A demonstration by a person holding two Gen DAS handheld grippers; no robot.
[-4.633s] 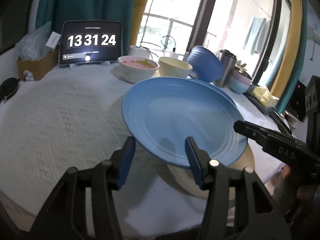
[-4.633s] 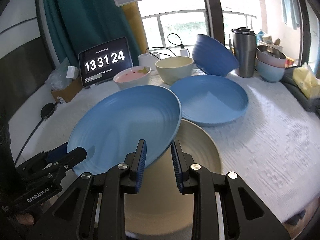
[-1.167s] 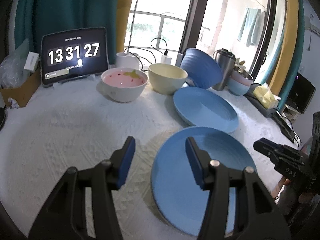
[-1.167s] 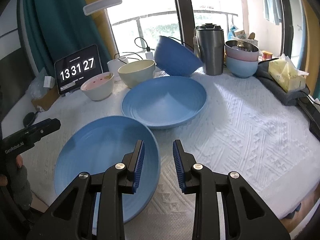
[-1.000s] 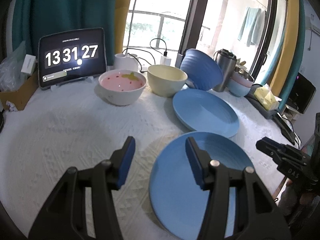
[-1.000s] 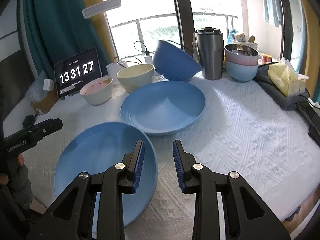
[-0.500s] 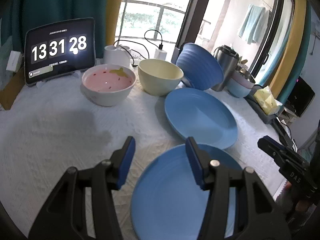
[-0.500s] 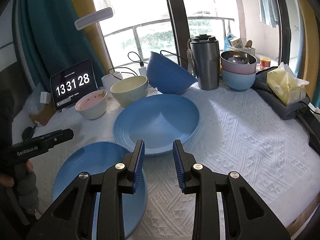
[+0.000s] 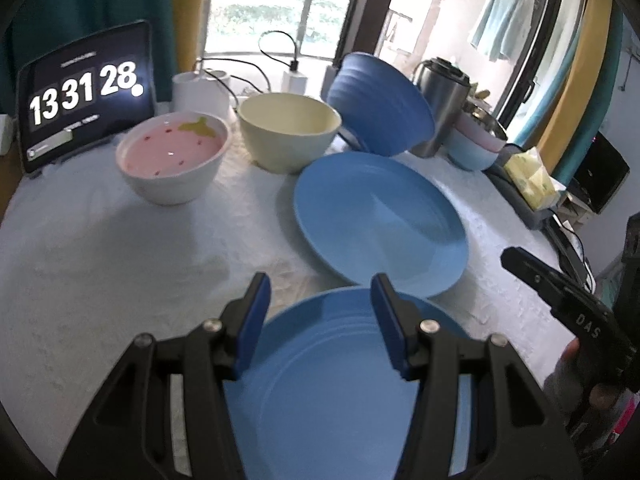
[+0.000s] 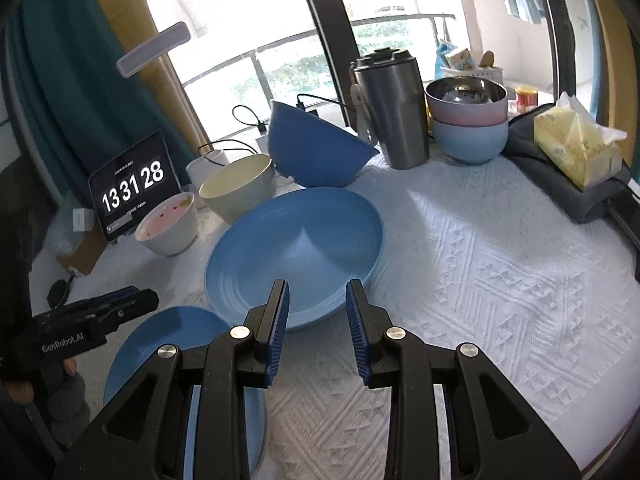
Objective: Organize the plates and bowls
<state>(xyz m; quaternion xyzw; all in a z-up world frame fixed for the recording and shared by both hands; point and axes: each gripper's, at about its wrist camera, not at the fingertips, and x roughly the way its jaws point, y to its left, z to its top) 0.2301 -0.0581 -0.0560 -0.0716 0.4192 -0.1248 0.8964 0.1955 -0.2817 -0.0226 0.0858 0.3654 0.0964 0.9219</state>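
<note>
Although your left gripper (image 9: 318, 306) hangs with its fingers (image 9: 251, 322) partly spread and empty, the near blue plate (image 9: 340, 380) lies right under them at the desk's near edge, so a careless dip could knock it off that edge. The far blue plate (image 9: 380, 220) sits mid-desk, its rim just beside the near one; the tilted dark blue bowl (image 9: 380, 110) leans behind it by the cream bowl (image 9: 290, 136) and pink-lined bowl (image 9: 174, 158), and a nudge could roll it. Against the earliest left view, the plate you held aloft now rests on the beige plate, which is hidden, and your fingers have let go and moved closer to the bowls.

From your right wrist, the right gripper (image 10: 314, 312) is likewise half-open, holding nothing, aimed at the far blue plate's (image 10: 296, 256) near rim. Sliding it could bump the steel tumbler (image 10: 390, 116) or stacked bowls (image 10: 470, 128). Earlier this gripper hovered over the beige plate; now it has advanced toward the desk's middle.
</note>
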